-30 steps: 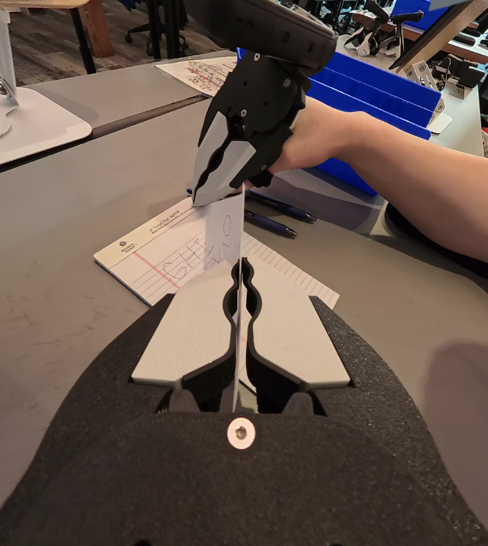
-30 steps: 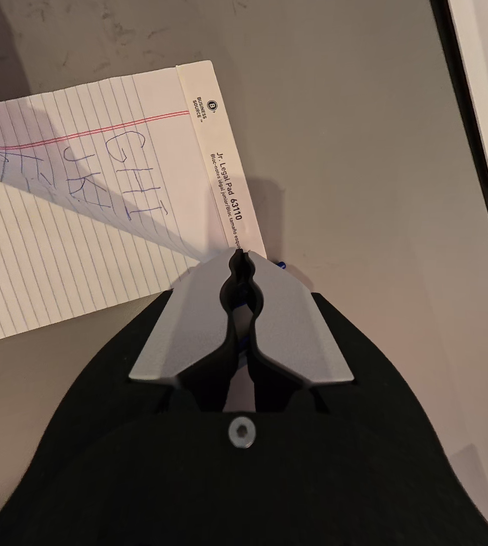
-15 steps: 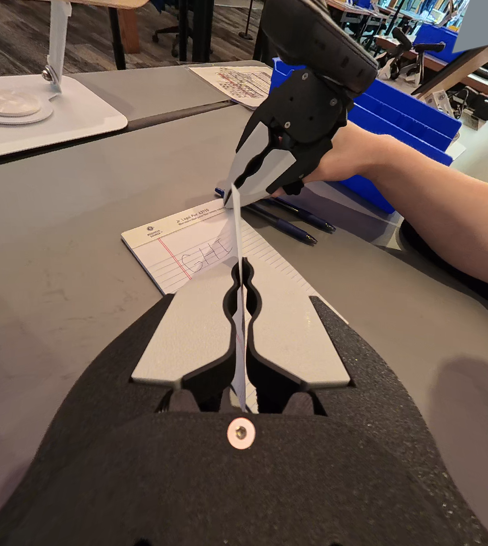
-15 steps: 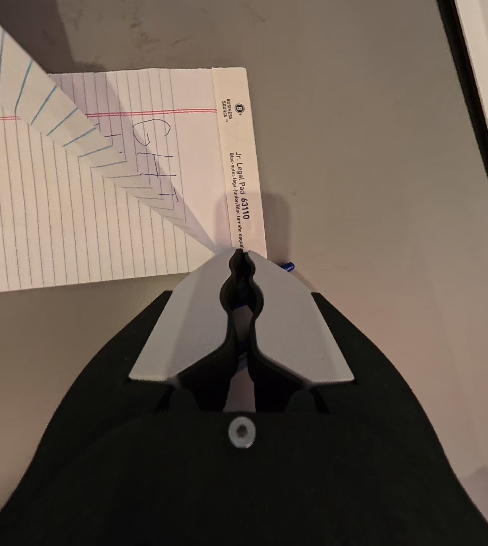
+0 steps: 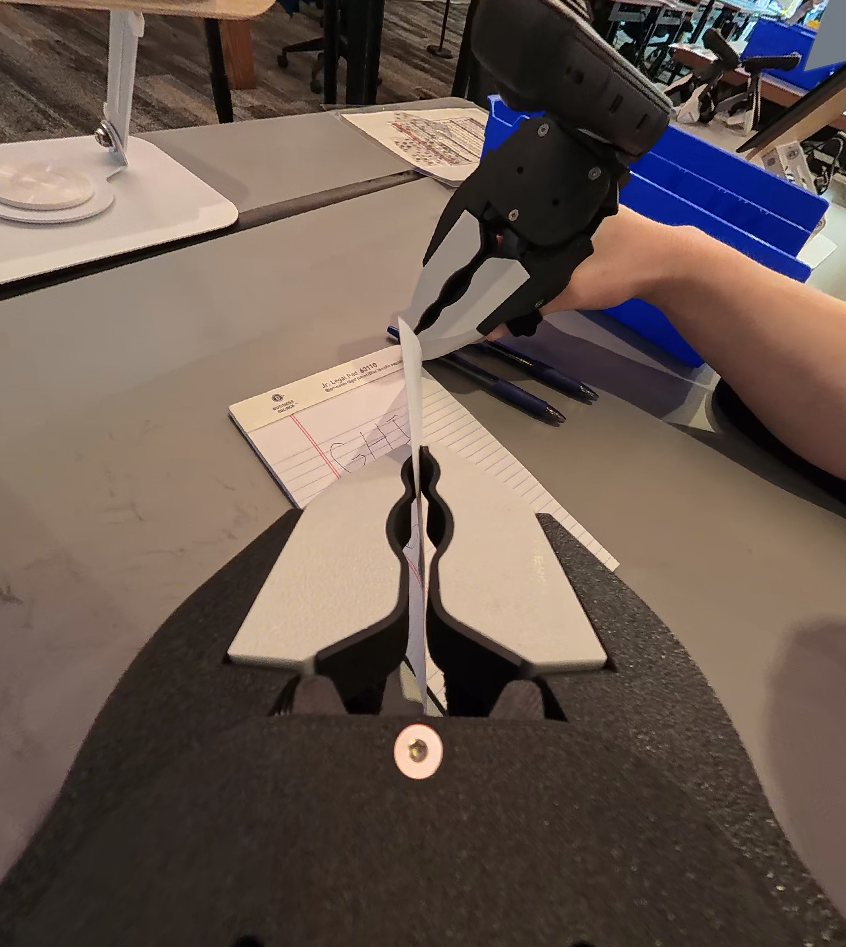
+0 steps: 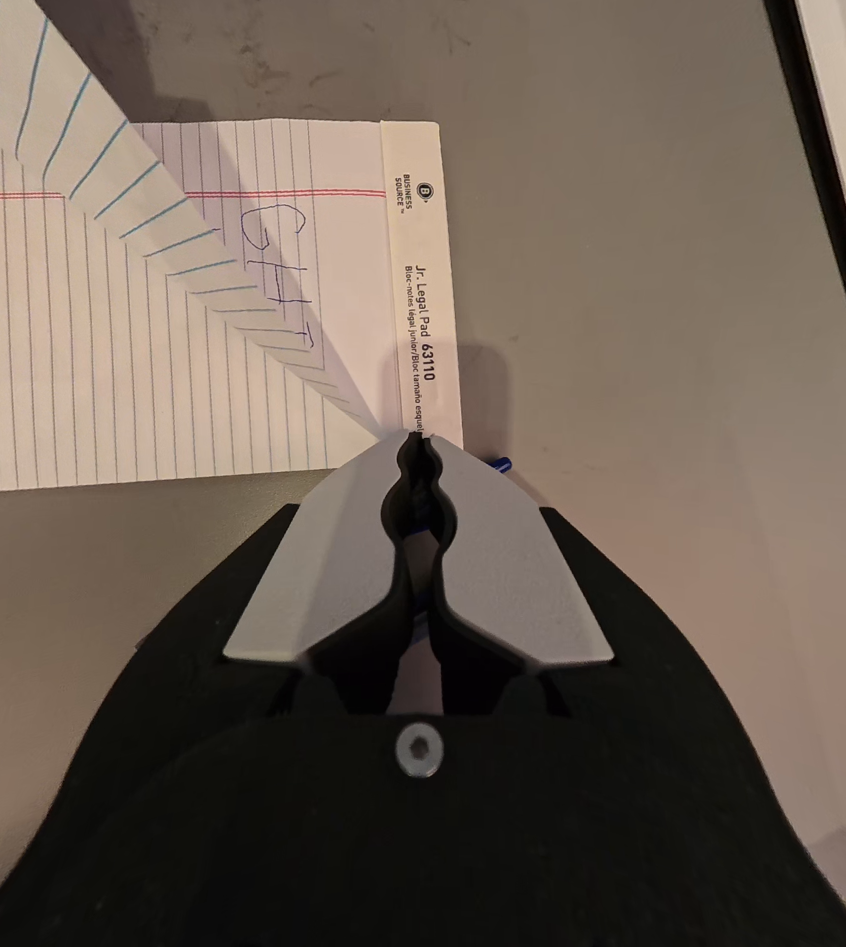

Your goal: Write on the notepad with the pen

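Lying flat on the grey bench (image 5: 103, 461), the white lined paper notepad (image 6: 205, 358) has its loose top sheet (image 5: 413, 410) lifted up. Left gripper (image 5: 421, 456) fingers pinch one end, right gripper (image 6: 418, 440) fingers pinch the other. Two dark blue pens (image 5: 513, 389) lie just beside the pad.

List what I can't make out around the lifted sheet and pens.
Sheet: edge-on in left wrist view, left gripper covering its lower part; face unseen.
Sheet's corner at the binding: hidden by right gripper tips, both views; attached or torn, cannot tell.
Pens: ends behind right gripper, left wrist view.
Notepad: cut by right wrist view's left edge.
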`<state>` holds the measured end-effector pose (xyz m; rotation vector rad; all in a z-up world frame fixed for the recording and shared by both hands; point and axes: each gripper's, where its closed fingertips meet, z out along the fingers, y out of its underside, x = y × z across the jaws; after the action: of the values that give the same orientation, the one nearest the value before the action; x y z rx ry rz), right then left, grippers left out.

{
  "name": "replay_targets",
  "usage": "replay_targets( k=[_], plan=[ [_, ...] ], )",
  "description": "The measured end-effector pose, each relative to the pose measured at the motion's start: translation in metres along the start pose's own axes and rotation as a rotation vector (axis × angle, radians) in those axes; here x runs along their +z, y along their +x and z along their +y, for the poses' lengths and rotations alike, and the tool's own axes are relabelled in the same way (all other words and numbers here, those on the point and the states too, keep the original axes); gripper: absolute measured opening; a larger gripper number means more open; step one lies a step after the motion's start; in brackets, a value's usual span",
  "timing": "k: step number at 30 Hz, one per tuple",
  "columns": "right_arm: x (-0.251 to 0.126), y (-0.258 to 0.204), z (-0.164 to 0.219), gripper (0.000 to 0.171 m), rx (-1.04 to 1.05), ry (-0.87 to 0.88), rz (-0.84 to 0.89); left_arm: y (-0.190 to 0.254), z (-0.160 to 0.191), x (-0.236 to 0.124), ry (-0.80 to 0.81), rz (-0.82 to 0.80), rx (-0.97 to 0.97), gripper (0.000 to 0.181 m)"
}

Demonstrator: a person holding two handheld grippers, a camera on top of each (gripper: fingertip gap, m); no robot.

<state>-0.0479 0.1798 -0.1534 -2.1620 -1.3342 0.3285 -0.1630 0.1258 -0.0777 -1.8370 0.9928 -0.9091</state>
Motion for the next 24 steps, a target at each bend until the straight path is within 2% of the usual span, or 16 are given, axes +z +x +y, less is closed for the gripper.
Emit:
replay_targets(
  k=[8,13,24],
  plan=[
    [0.000,0.001,0.000,0.001,-0.015,-0.004,0.004,-0.003,-0.013,-0.013,0.042,0.026,-0.018,0.000],
    [0.000,0.001,-0.001,0.001,-0.007,0.001,-0.005,0.006,-0.006,-0.003,0.006,0.048,0.011,0.000],
    [-0.001,-0.002,-0.001,0.001,-0.001,-0.002,-0.007,-0.008,-0.022,-0.022,0.083,-0.052,0.022,0.000]
  ],
)
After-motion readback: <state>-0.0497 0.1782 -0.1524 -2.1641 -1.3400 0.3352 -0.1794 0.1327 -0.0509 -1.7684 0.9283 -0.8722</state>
